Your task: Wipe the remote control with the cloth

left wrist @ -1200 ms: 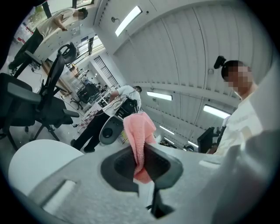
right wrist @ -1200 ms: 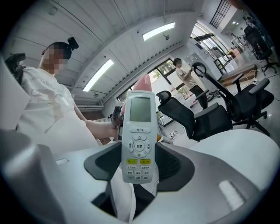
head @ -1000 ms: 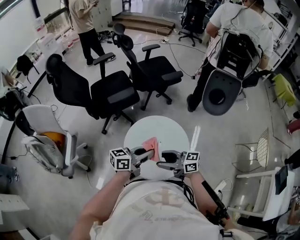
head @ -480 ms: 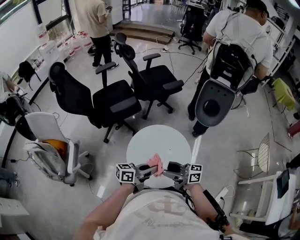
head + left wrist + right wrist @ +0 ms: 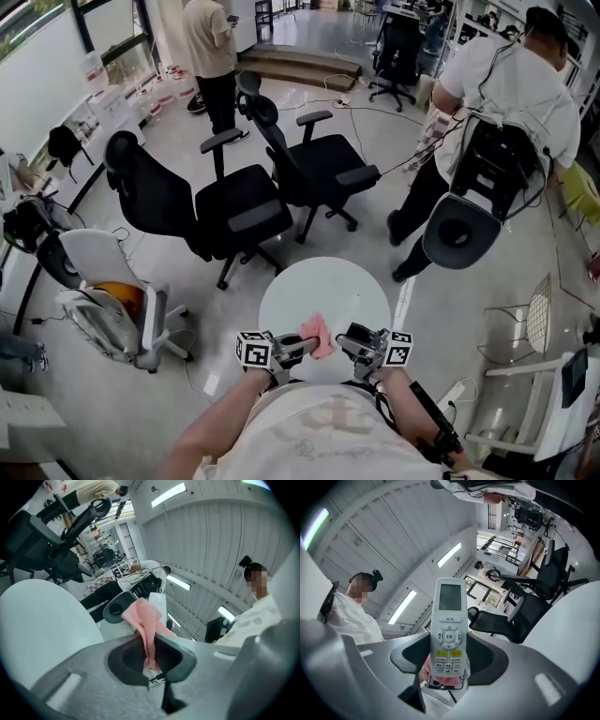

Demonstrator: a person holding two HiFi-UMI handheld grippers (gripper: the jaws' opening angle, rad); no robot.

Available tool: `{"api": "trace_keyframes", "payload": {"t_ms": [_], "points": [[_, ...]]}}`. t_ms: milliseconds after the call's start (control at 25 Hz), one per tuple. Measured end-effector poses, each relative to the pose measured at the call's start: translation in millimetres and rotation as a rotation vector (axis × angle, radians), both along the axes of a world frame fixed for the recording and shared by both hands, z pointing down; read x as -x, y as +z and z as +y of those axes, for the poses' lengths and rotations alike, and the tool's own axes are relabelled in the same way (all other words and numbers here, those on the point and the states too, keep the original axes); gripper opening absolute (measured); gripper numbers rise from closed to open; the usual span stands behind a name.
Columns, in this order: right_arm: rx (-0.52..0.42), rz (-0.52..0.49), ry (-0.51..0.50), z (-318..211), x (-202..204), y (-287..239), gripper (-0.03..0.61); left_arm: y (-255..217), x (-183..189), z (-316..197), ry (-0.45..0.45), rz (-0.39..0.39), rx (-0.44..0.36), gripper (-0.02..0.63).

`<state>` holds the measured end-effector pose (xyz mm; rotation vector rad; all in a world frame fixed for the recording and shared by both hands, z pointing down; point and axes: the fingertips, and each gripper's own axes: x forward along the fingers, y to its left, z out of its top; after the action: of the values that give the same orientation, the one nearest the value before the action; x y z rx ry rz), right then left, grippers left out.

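Observation:
My left gripper [image 5: 305, 347] is shut on a pink cloth [image 5: 319, 338], held just above the near edge of the round white table [image 5: 323, 291]. The left gripper view has the cloth [image 5: 146, 623] pinched between the jaws, with the white remote control [image 5: 158, 603] behind it. My right gripper [image 5: 350, 343] is shut on that remote. In the right gripper view the remote [image 5: 449, 627] stands upright between the jaws, its screen and buttons facing the camera. A bit of pink cloth [image 5: 426, 668] shows behind its lower end. Cloth and remote meet between the two grippers.
Two black office chairs [image 5: 211, 202] stand beyond the table, and a white chair [image 5: 108, 300] is at the left. One person [image 5: 211, 47] stands far back; another with a black backpack [image 5: 497, 103] stands at the right. Cables lie across the floor.
The head view has shifted, so table and grippers sit lower in frame. Both grippers stay close together holding cloth and remote. The person at the right has stepped further right.

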<state>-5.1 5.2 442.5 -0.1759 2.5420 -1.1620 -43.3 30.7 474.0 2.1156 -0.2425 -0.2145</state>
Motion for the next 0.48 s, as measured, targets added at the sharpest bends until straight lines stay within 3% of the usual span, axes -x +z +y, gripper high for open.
{"api": "trace_keyframes", "payload": {"t_ms": [160, 480], "points": [[0.047, 0.105, 0.018, -26, -9, 28, 0.25, 16, 4, -5, -0.047, -0.081, 0.011, 0.02], [0.204, 0.519, -0.011, -52, -24, 141, 0.25, 58, 14, -12, -0.196, -0.215, 0.12, 0.02]]}}
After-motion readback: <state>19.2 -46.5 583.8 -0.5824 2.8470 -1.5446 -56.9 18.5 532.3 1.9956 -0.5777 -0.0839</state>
